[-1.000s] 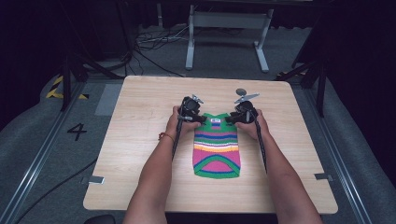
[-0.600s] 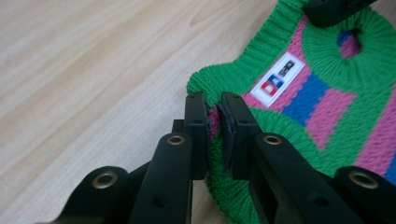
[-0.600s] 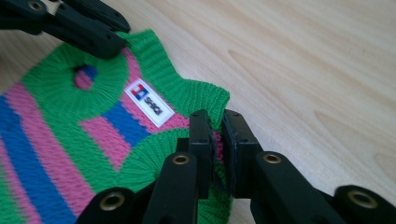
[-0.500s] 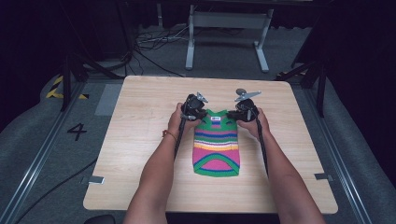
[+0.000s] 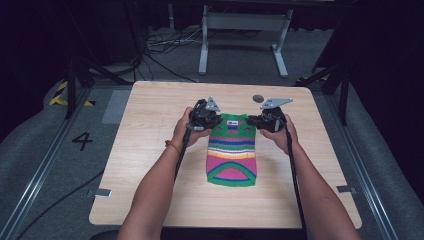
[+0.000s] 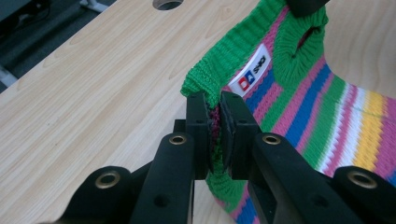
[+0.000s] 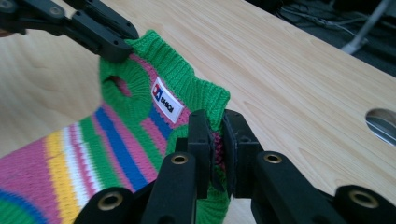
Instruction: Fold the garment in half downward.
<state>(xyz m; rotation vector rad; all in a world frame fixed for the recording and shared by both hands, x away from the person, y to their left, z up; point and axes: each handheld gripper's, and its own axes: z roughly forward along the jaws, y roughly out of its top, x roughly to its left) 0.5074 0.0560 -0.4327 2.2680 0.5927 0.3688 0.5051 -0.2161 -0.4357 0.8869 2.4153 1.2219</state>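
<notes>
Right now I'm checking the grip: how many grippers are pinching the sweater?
2. The left gripper pinches one corner of the striped sweater at its collar end; the right gripper pinches the opposite corner of that end.

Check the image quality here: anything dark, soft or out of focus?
High view: table evenly lit, surroundings nearly black, whole frame soft. Left gripper view: sweater label sharp, near jaws slightly soft. Right gripper view: knit crisp around the label, far table edge and floor blurred.

We are reaching both forearms up from the frame's bottom edge, holding the left gripper (image 5: 218,120) and right gripper (image 5: 251,120) mid-frame, jaws clamped, pointing inward toward each other.
</notes>
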